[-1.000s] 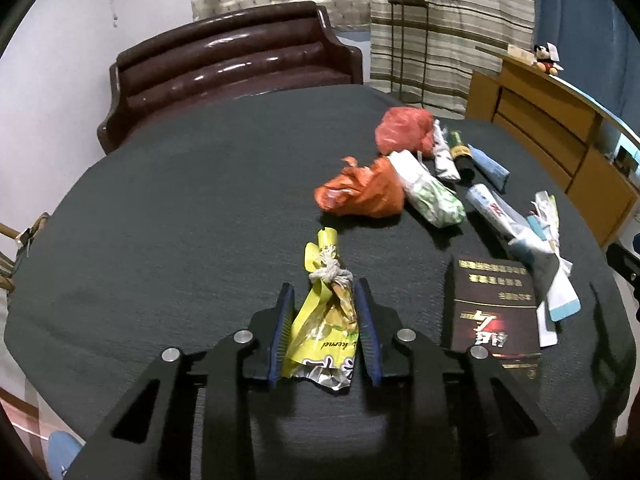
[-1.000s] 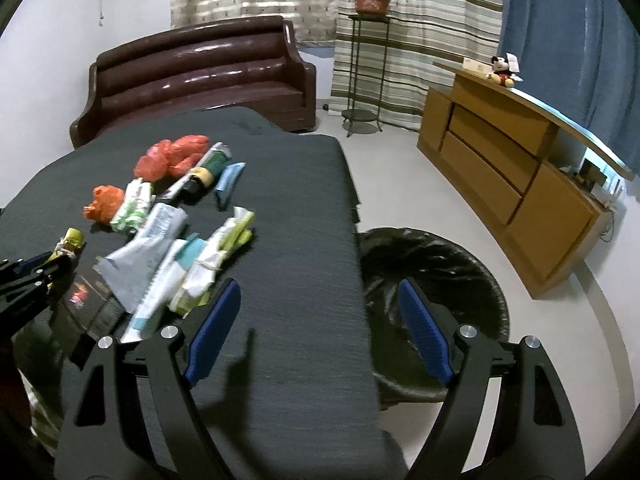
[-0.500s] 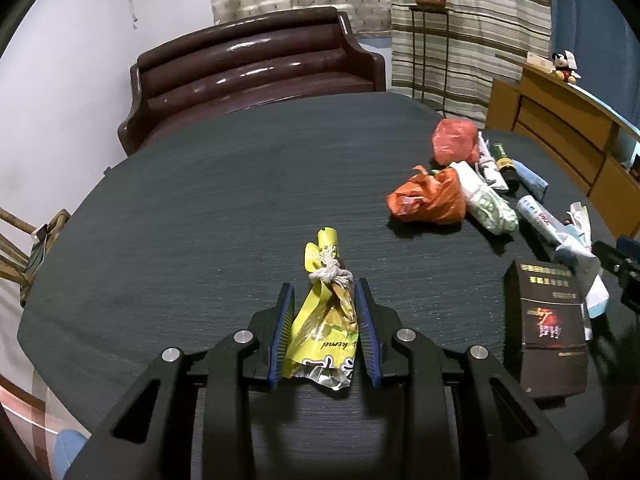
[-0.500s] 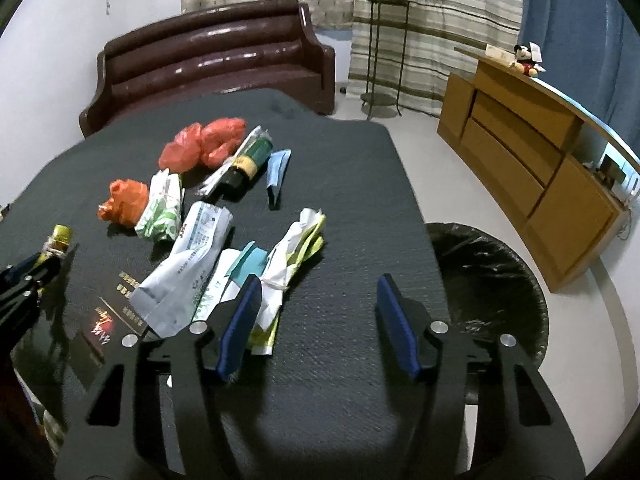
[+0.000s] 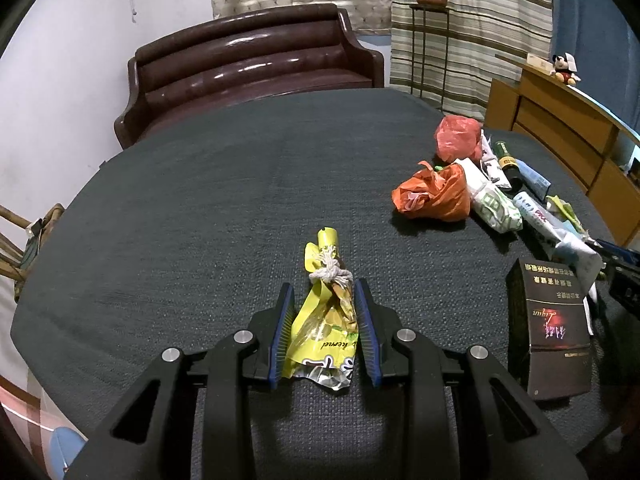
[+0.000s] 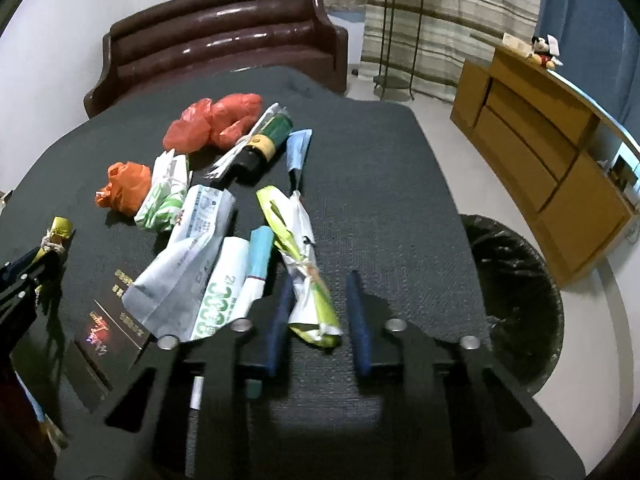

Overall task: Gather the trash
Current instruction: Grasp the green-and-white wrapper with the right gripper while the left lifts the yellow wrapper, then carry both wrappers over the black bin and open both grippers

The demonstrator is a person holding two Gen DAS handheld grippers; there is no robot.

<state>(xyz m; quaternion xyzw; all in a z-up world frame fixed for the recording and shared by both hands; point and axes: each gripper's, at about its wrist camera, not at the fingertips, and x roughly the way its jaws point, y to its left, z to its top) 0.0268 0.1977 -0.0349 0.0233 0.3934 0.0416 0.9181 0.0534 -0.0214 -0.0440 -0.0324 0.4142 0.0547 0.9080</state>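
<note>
Low in the left wrist view, the left gripper (image 5: 324, 322) pinches a yellow snack wrapper (image 5: 325, 320) tied with white string, its blue pads pressed against the foil on both sides. To the lower right lies a dark box (image 5: 550, 330) with gold lettering, flat on the dark table (image 5: 200, 200). Further up and right sit an orange plastic bag (image 5: 434, 194) and, behind it, a red plastic bag (image 5: 458, 138).

In the right wrist view, the right gripper (image 6: 320, 312) stands at lower centre with its pads spread on either side of a knotted green-and-white wrapper (image 6: 308, 276); the left pad is near the wrapper, the right pad apart from it. Just left of it lie a white pouch (image 6: 188, 256) and a teal tube (image 6: 260, 256). Higher in the frame rests a dark green bottle (image 6: 262, 146). At the right edge, off the table, a black-lined trash bin (image 6: 516, 300) stands on the floor. A brown sofa (image 6: 216, 36) fills the upper left.
</note>
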